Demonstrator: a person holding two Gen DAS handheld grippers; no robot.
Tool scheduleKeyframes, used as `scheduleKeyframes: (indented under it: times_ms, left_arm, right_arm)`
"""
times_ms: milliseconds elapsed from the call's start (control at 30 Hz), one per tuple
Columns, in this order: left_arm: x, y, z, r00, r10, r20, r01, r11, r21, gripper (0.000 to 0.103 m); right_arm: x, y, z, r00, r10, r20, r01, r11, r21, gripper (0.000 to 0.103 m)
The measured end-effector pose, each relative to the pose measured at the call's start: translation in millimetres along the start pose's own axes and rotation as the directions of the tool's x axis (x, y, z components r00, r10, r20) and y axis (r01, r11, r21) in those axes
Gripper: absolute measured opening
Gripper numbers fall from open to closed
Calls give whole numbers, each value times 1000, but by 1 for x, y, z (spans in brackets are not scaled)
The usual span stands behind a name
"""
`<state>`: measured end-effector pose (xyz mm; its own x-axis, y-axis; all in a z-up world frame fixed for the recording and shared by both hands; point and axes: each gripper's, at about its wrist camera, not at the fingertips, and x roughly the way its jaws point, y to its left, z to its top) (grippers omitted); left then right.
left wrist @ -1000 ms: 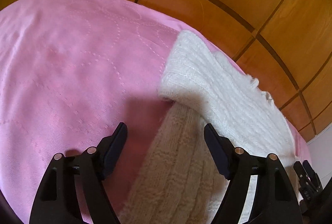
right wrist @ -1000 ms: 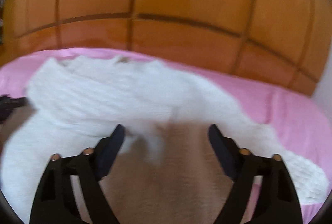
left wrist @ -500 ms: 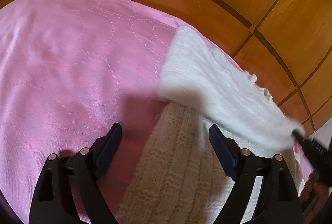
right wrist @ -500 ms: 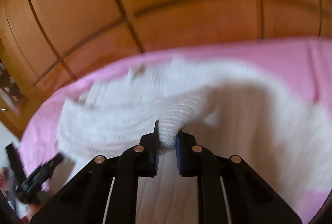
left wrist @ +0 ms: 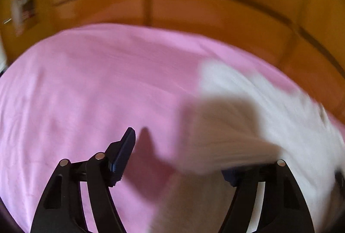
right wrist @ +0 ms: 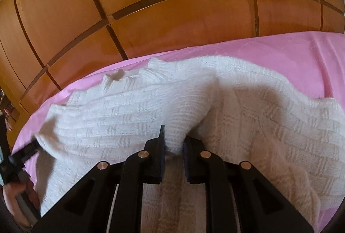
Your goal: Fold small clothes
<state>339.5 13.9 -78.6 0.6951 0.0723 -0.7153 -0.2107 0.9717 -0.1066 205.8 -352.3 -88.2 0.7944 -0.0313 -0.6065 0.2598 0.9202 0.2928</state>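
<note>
A white knitted sweater (right wrist: 248, 116) lies on the pink bedcover (right wrist: 291, 56). My right gripper (right wrist: 174, 143) is shut on a fold of the sweater and holds it lifted. In the left wrist view the sweater (left wrist: 248, 116) is blurred at the right, and a lifted part covers the right finger. My left gripper (left wrist: 183, 157) is open, its left finger (left wrist: 123, 153) over bare pink bedcover (left wrist: 86, 92). The left gripper (right wrist: 23, 153) also shows at the far left of the right wrist view, at the sweater's edge.
A wooden panelled wardrobe (right wrist: 172, 6) stands right behind the bed. Pink bedcover stretches to the left of the sweater. A shelf with small items (left wrist: 23, 2) shows blurred at the far left.
My right gripper shut on a fold of the sweater and lifted it. My left gripper swung sideways, staying open; its view is now blurred.
</note>
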Motion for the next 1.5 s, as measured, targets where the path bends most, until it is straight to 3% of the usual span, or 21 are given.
scheduleKeyframes:
  times_ms: [100, 167, 267, 300, 367, 400, 500, 633, 733, 800, 867, 1100, 1200, 1333, 1400, 1500]
  left_arm:
    - [4, 37, -8, 1000, -21, -6, 20, 992, -127, 68]
    - [-8, 49, -13, 999, -4, 35, 10, 985, -170, 67]
    - [-17, 53, -16, 998, 10, 68, 2, 985, -174, 67]
    - [-15, 53, -15, 999, 4, 50, 5, 985, -175, 68]
    - [7, 58, -14, 996, -30, -78, 15, 983, -180, 76]
    - [8, 57, -12, 996, -40, -85, 25, 985, -169, 77]
    - [3, 57, -16, 995, -30, -95, 19, 993, -116, 82]
    - [-17, 69, -28, 997, -19, -76, 10, 993, -119, 91]
    - [-38, 71, -44, 998, 25, -63, -31, 995, -93, 91]
    - [-48, 70, -52, 998, 36, -53, -39, 997, -62, 91]
    - [-60, 68, -59, 999, 31, -33, -32, 999, -26, 91]
    - [-68, 47, -75, 998, 16, -55, -9, 992, 125, 96]
    - [-66, 41, -78, 997, 17, -73, -4, 985, 173, 97]
    - [-62, 47, -77, 995, -18, -98, 31, 990, 137, 99]
    - [-61, 50, -75, 995, -32, -99, 44, 991, 126, 99]
    - [-60, 52, -74, 994, -39, -100, 51, 991, 121, 99]
  right_arm:
    - [-4, 3, 0, 1000, 4, 27, -3, 1000, -29, 13]
    - [-10, 9, -2, 998, 7, 55, -3, 997, -76, 13]
    - [-12, 24, -5, 998, -16, 67, 26, 988, -154, 13]
    - [-6, 27, -5, 999, -32, 41, 38, 985, -167, 13]
    - [14, 24, -2, 998, -39, -50, 31, 988, -154, 14]
    - [22, 20, -1, 996, -34, -88, 22, 990, -136, 14]
    - [22, 15, 1, 996, -28, -89, 17, 992, -123, 16]
    - [16, 17, -2, 996, -54, -68, 43, 989, -142, 20]
    - [10, 16, -3, 997, -66, -45, 59, 988, -141, 38]
    - [7, 18, -3, 996, -81, -23, 77, 987, -142, 66]
    - [-2, 20, -5, 993, -114, 21, 116, 982, -147, 72]
    - [-33, 9, -11, 978, -168, 126, 177, 982, -61, 74]
    - [-47, -13, -16, 982, -148, 118, 141, 988, 61, 74]
    - [-61, -59, -33, 998, -9, 66, -10, 960, 281, 73]
    - [-72, -68, -39, 996, 49, 77, -71, 948, 309, 72]
    - [-96, -77, -50, 994, 72, 84, -95, 945, 313, 72]
